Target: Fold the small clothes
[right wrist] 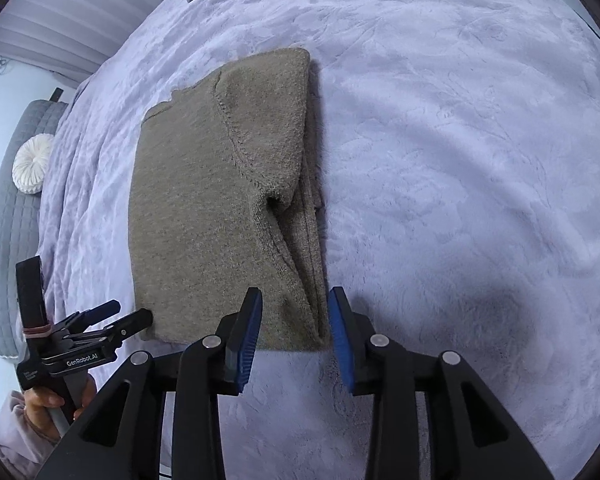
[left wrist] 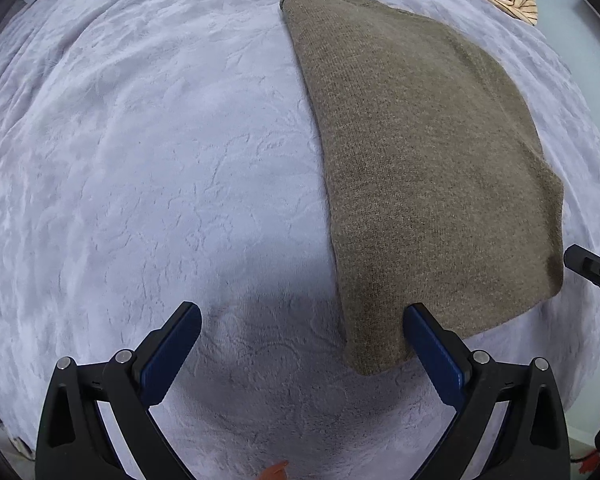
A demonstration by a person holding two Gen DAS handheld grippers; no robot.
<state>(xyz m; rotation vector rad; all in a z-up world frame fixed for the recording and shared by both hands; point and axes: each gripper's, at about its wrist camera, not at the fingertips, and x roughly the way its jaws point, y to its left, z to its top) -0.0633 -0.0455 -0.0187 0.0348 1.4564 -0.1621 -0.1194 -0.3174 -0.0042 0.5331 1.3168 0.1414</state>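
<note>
Sweater (right wrist: 204, 208) olive knit, folded flat on lilac blanket (right wrist: 460, 160), both hand-held grippers (left wrist: 302, 332) (right wrist: 296, 320) parted, empty.

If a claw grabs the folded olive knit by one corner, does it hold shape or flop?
Likely flops: the olive knit sweater is soft and lies in loose layers, with a sleeve fold gaping along one edge. The layers would probably slide apart when lifted. Pushing may drag or bunch it, since the plush lavender blanket looks grippy.
</note>
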